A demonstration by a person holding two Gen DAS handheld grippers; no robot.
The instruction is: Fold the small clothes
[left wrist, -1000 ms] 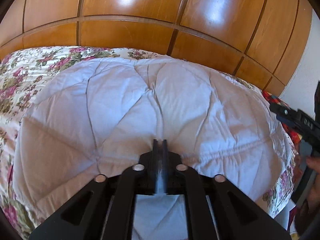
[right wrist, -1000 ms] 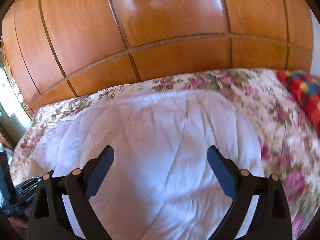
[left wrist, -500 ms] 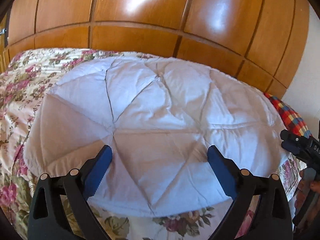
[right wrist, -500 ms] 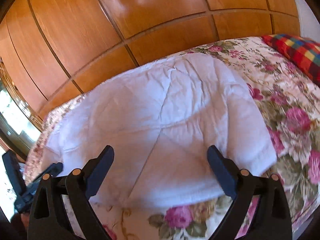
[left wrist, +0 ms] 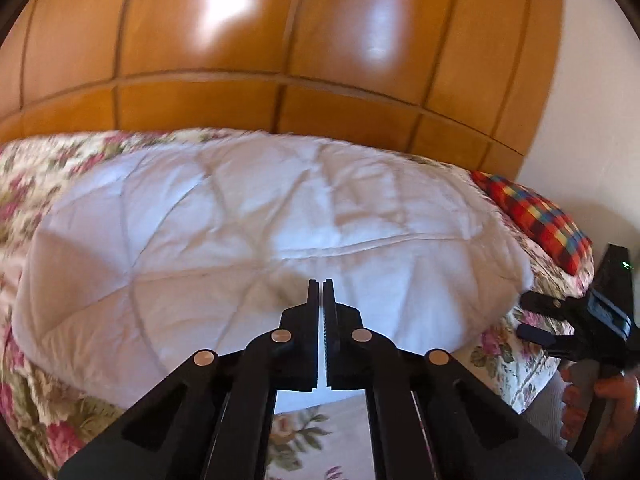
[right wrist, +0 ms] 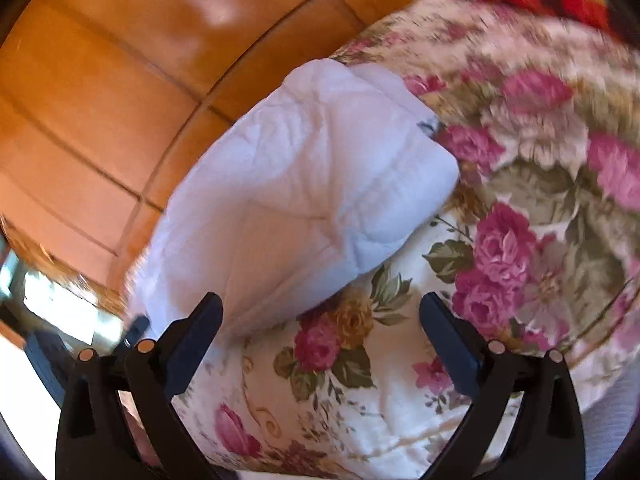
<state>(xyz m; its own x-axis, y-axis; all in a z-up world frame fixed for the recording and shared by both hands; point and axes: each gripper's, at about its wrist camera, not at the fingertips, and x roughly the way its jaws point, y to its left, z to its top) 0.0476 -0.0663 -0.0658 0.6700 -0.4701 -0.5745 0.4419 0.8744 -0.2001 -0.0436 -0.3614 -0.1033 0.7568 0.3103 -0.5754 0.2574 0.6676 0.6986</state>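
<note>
A white cloth (left wrist: pixel 260 248) with crease lines lies folded flat on the floral bedspread (left wrist: pixel 304 436). My left gripper (left wrist: pixel 319 284) hovers over the cloth's near edge. Its jaws are closing and stand together with nothing between them. In the right wrist view the cloth (right wrist: pixel 300 192) runs away to the upper left. My right gripper (right wrist: pixel 320 308) is open above the bedspread (right wrist: pixel 400 380), just short of the cloth's near edge. Its left finger overlaps that edge in the picture. From the left wrist view, the right gripper (left wrist: pixel 526 317) sits beside the cloth's right corner, held by a hand (left wrist: pixel 600 400).
A glossy wooden panelled wall (left wrist: pixel 280 60) rises behind the bed. A red checked cushion (left wrist: pixel 536 220) lies at the bed's far right, near a pale wall (left wrist: pixel 592 120). The right wrist view is blurred, with bright light at its lower left.
The left gripper held the cloth, then opened wide and let it drop flat; now it is shut and empty. The right gripper stayed open, rolled, and sank toward the cloth's near right corner.
</note>
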